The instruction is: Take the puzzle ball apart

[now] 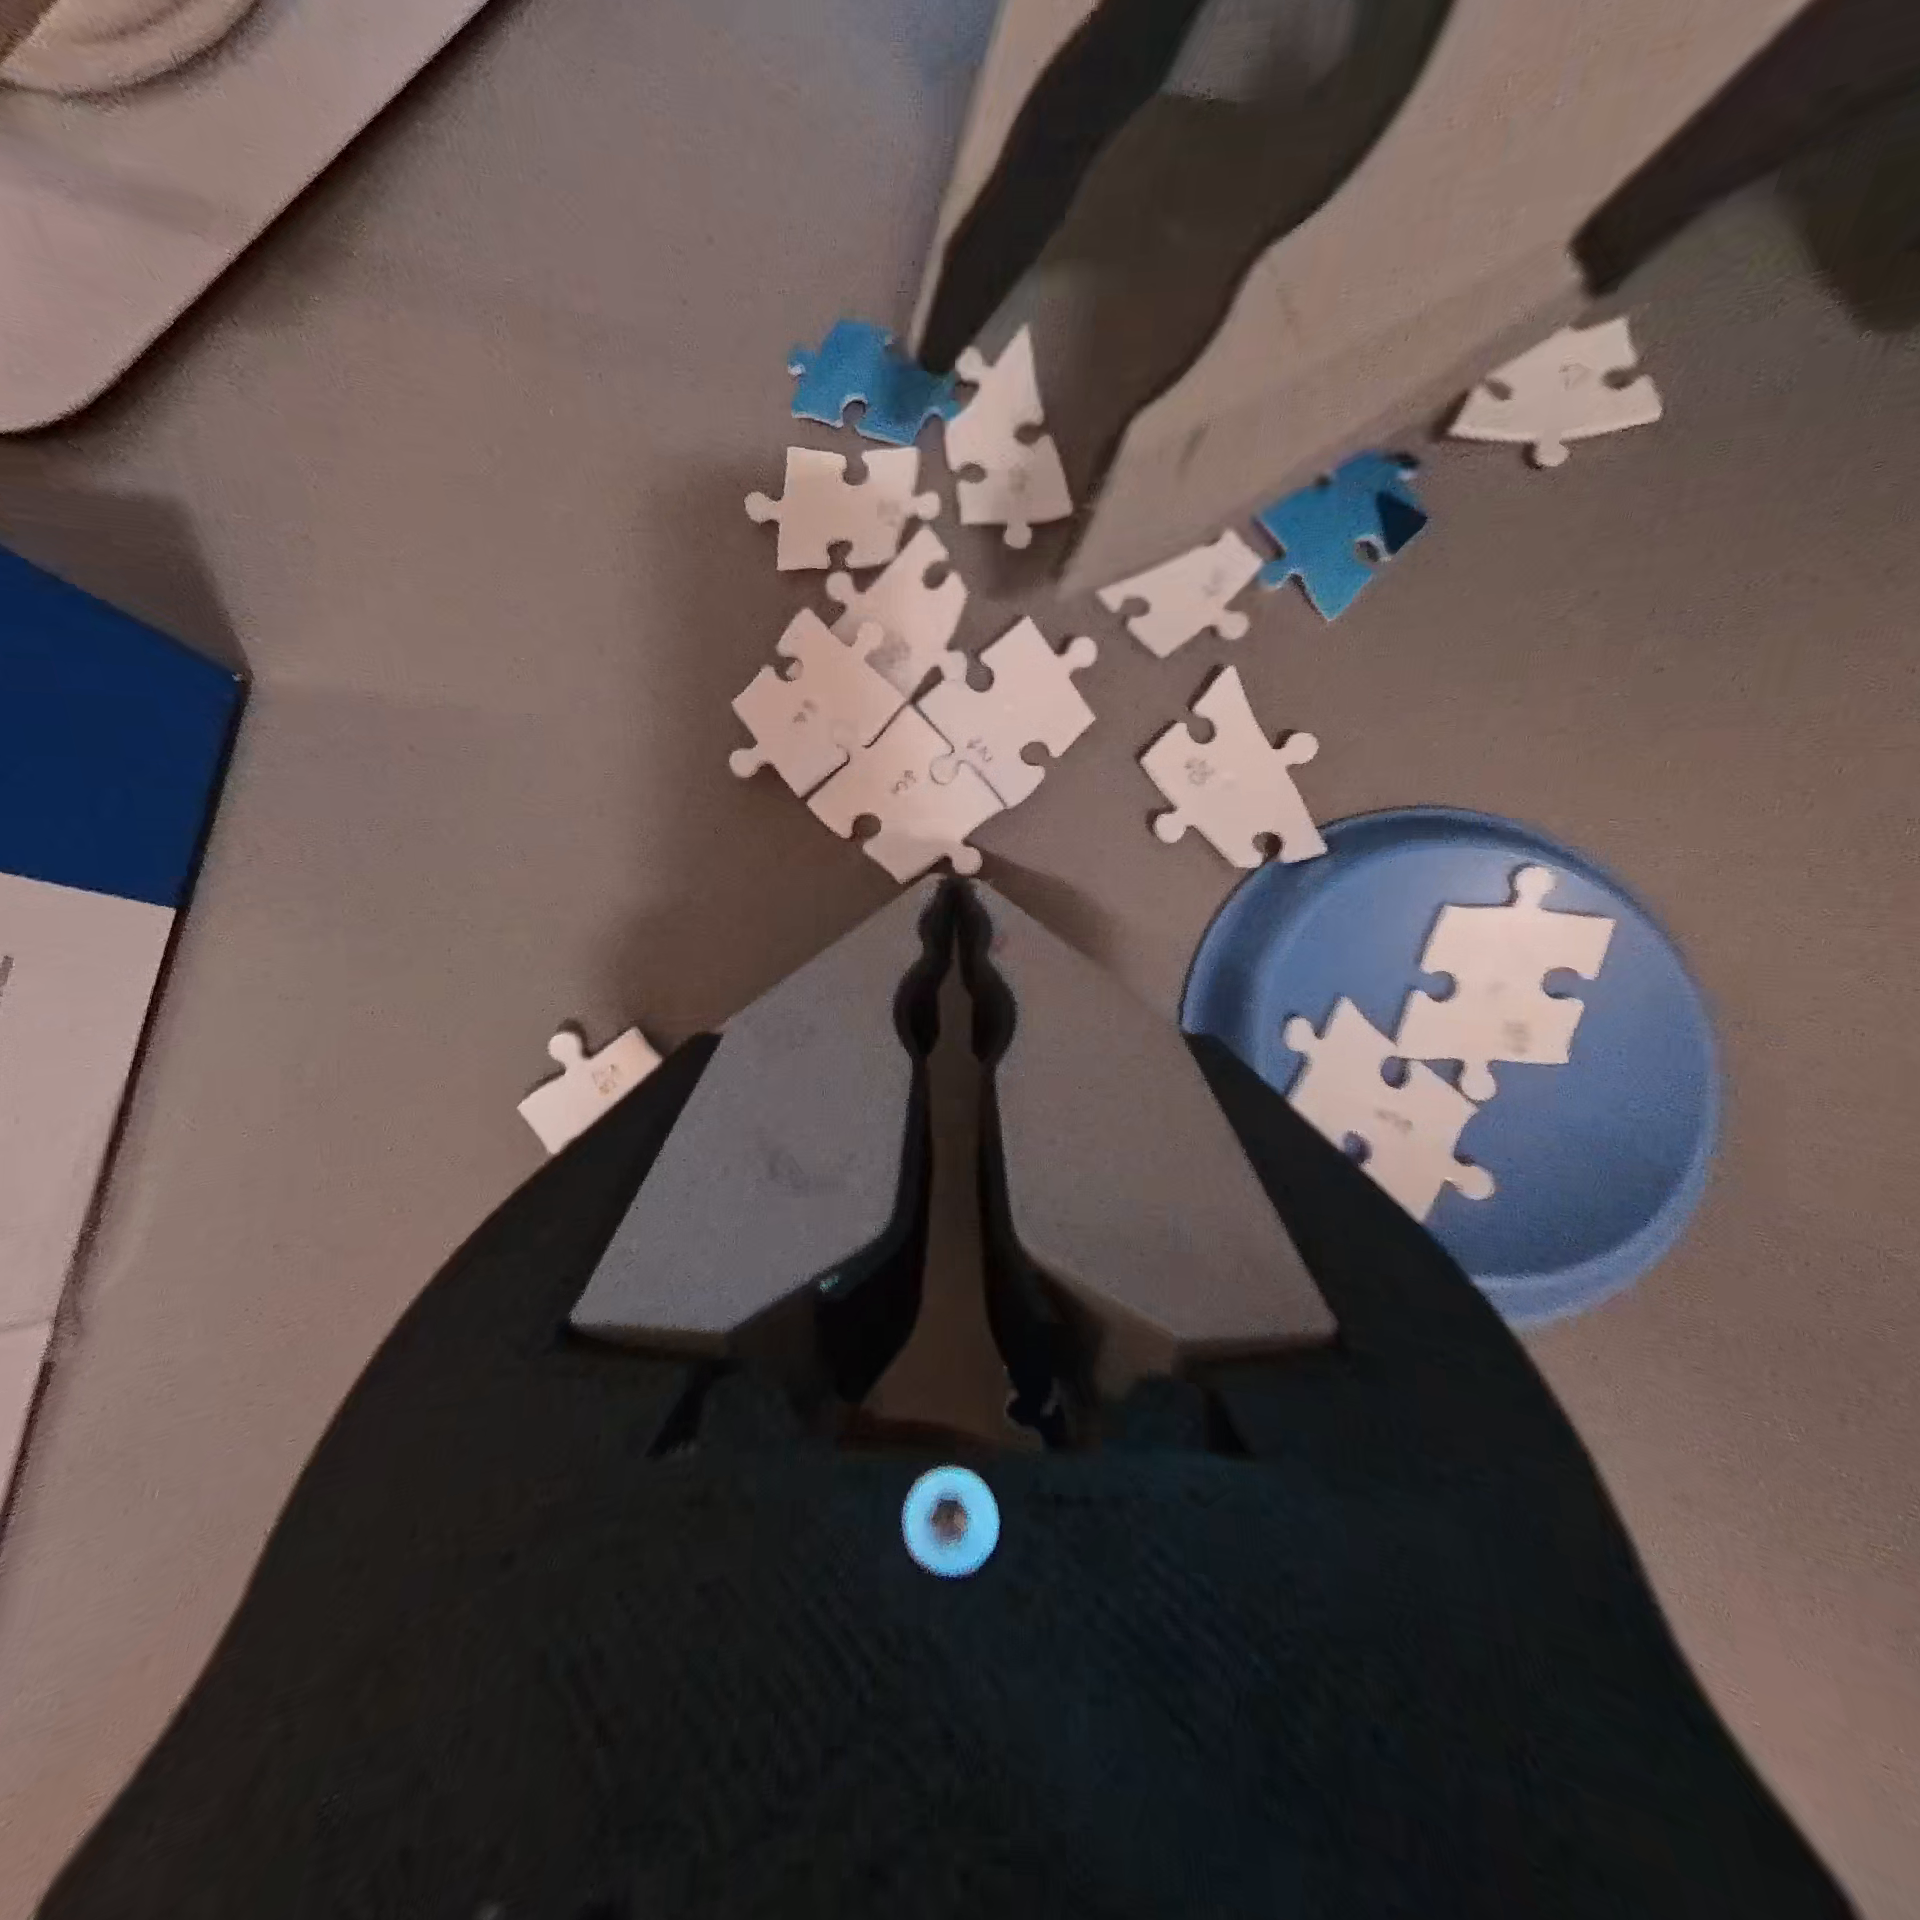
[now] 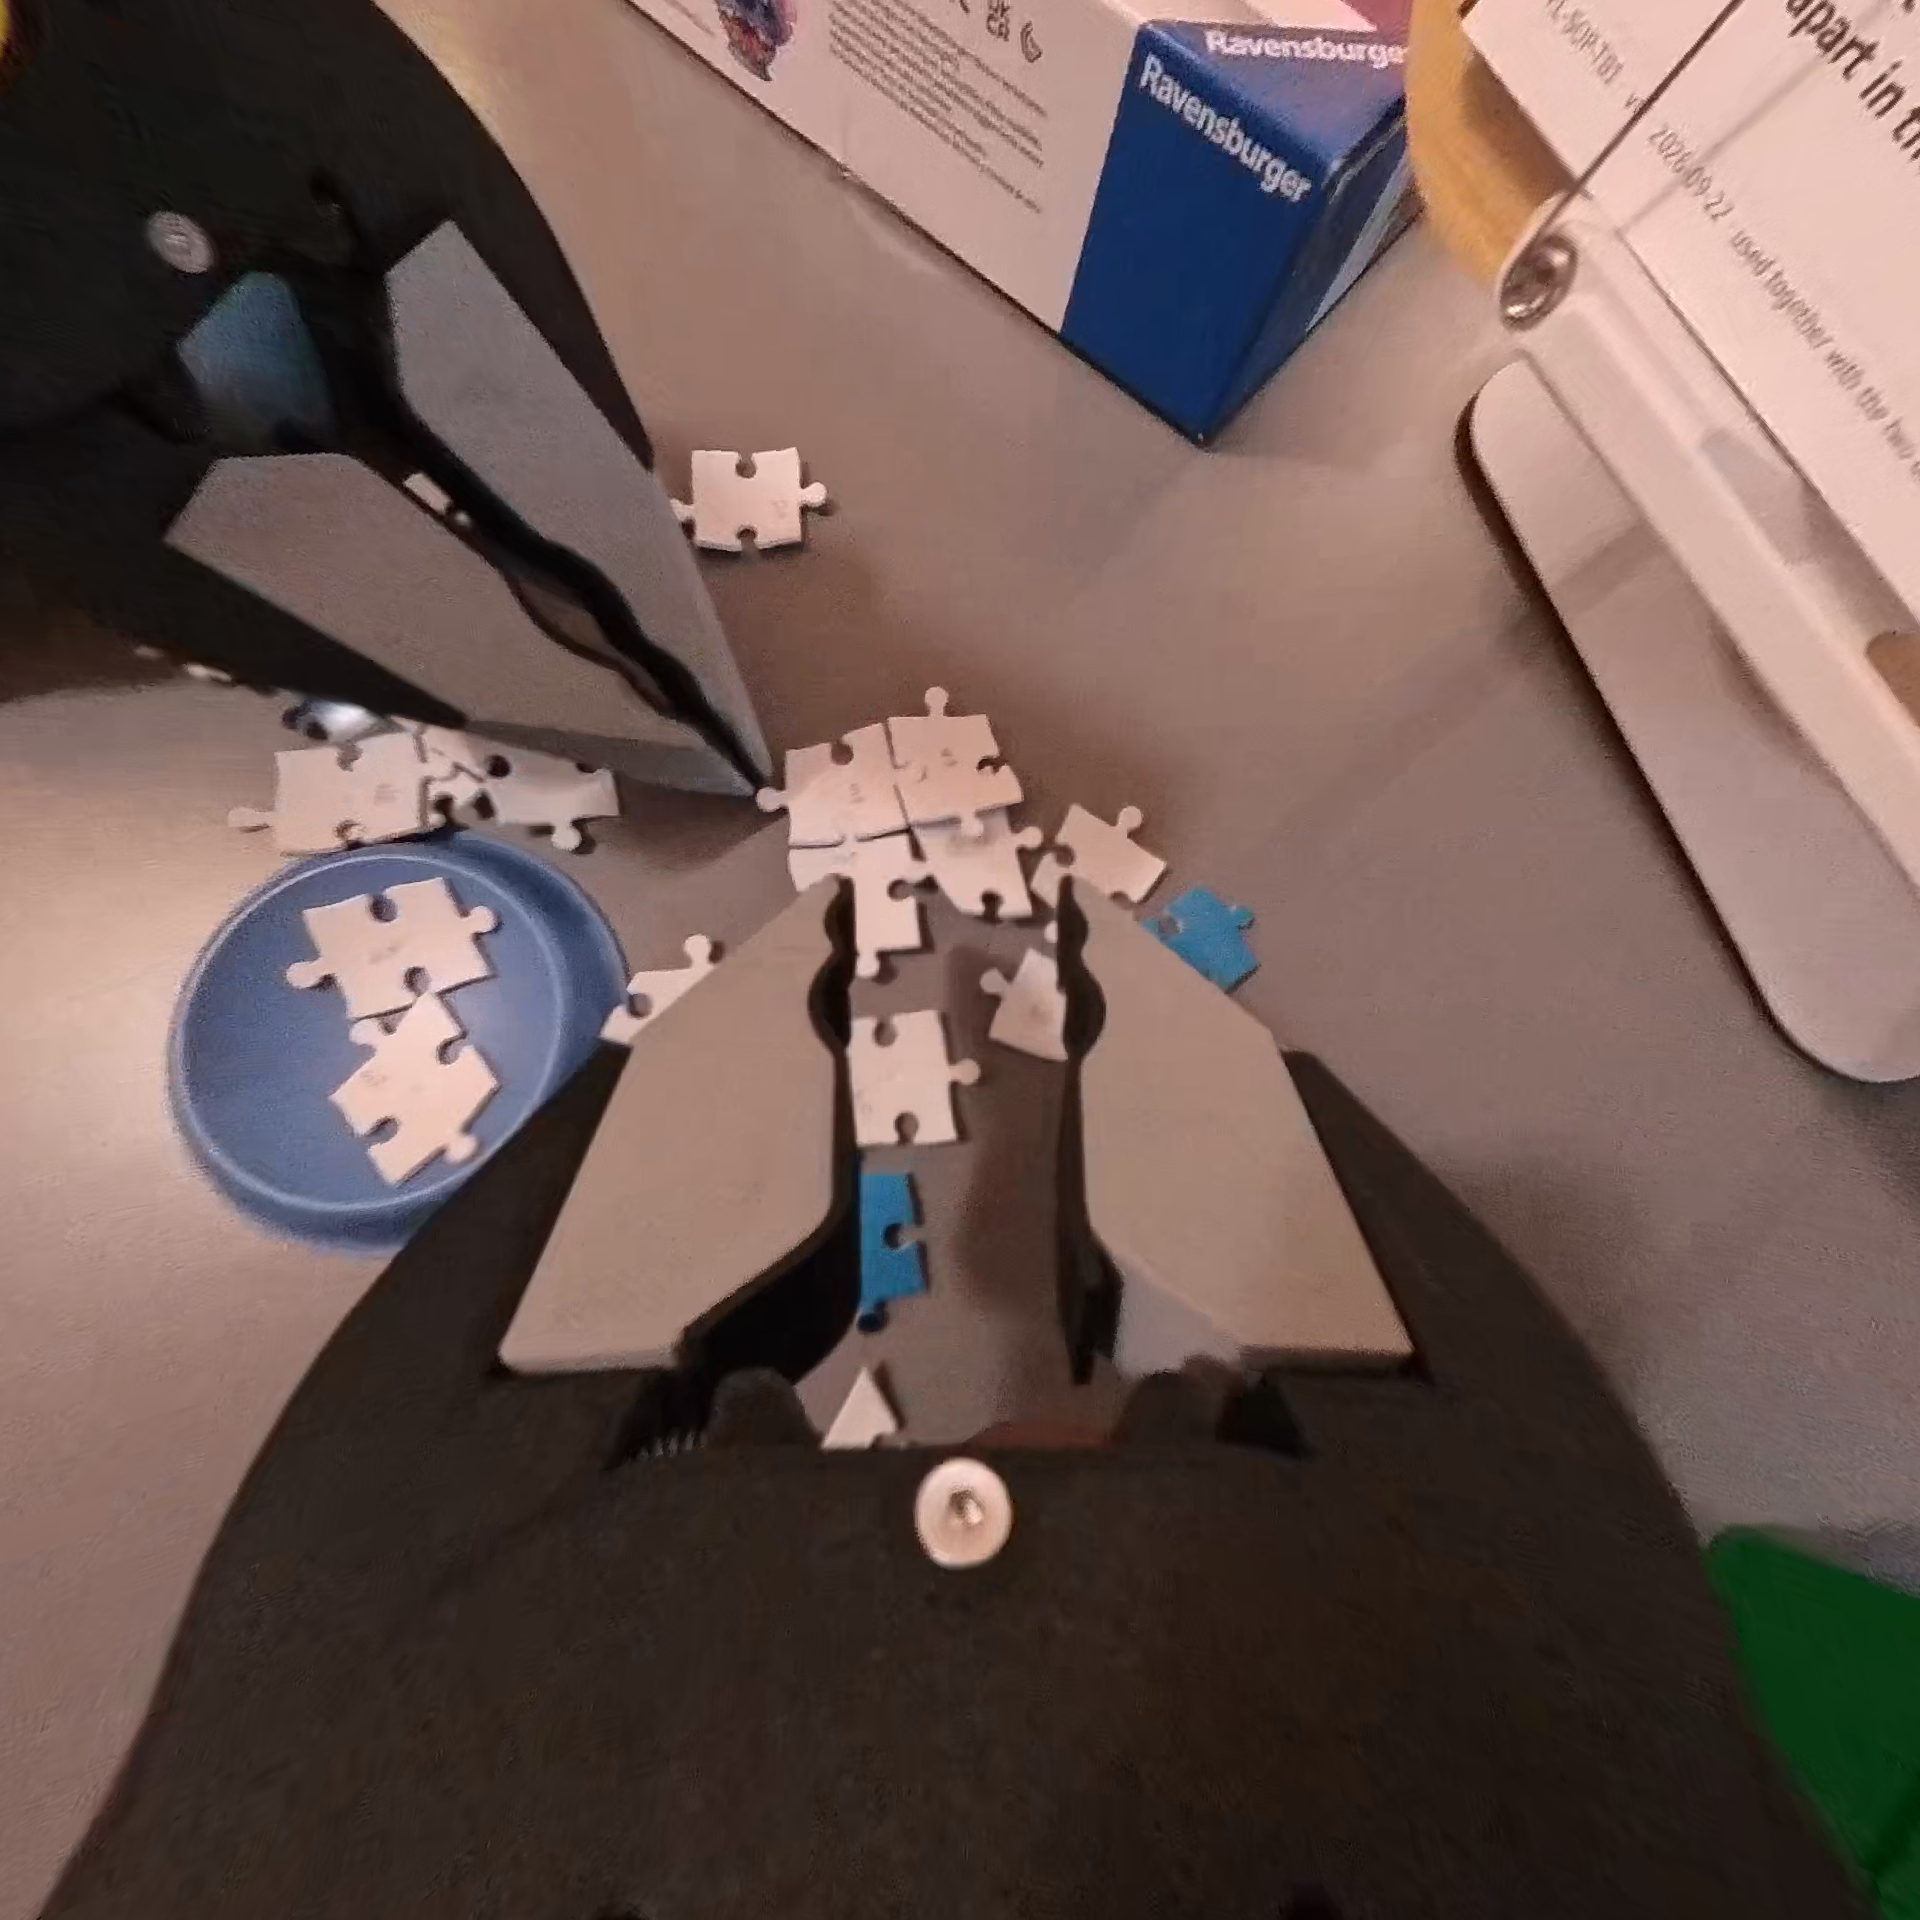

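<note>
- At far left in the right wrist view we see the blue dish, and we count two pale puzzle pieces in it, one overlapping the other.
- Behind the dish we see a small heap of pale pieces; their number is hard to tell under the left claw.
- The left claw slants down to the surface, tips together with nothing between them, touching or just short of the corner of the joined cluster.
- We count about four pale pieces locked together in that cluster, with roughly six loose pale ones around it.
- The right claw hovers over the loose pieces, partly open and holding nothing; several pieces lie on the surface between its fingers.
- We count two blue face-up pieces: one between those fingers, one just outside the right finger.
- Farther right the surface lies bare up to a white tray edge; a blue-and-white box bounds the far side.
</note>
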Demonstrator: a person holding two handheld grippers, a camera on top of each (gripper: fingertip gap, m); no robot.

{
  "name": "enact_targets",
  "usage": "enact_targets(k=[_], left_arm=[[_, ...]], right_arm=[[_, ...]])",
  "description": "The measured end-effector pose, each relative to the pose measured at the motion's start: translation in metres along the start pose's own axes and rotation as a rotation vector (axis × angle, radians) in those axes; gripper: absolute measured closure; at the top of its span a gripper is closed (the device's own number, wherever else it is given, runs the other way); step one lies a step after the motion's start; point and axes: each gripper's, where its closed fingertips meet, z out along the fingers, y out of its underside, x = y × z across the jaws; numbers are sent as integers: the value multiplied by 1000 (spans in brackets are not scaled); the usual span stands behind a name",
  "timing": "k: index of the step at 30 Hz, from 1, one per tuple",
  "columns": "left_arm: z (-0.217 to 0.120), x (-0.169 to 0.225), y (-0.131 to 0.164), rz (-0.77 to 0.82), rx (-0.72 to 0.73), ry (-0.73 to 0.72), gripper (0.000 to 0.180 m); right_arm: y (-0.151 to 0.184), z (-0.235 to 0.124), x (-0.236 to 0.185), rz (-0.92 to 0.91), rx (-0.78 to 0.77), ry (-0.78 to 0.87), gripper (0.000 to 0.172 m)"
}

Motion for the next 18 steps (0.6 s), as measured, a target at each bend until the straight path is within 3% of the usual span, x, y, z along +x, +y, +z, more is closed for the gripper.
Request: enact_targets(k=[3, 8, 10, 14, 15, 18], left_arm=[[0, 0, 2, 58, -17, -46, 180], [-2, 1, 5, -15, -24, -39, 169], [-2, 3, 5, -53, 8, -7, 171], [-3, 3, 6, -76, 38, -3, 174], [-4, 4, 8, -70, 29, 2, 177], [-9, 4, 10, -88, 40, 4, 163]], right_arm=[[-5, 19, 8, 32, 33, -25, 124], [0, 53, 3, 99, -19, -139, 121], [-5, 54, -5, 109, 14, -201, 146], [-6, 50, -2, 122, 46, -187, 148], [-10, 46, 1, 124, 81, -172, 168], [-25, 23, -6, 187, 184, -285, 172]])
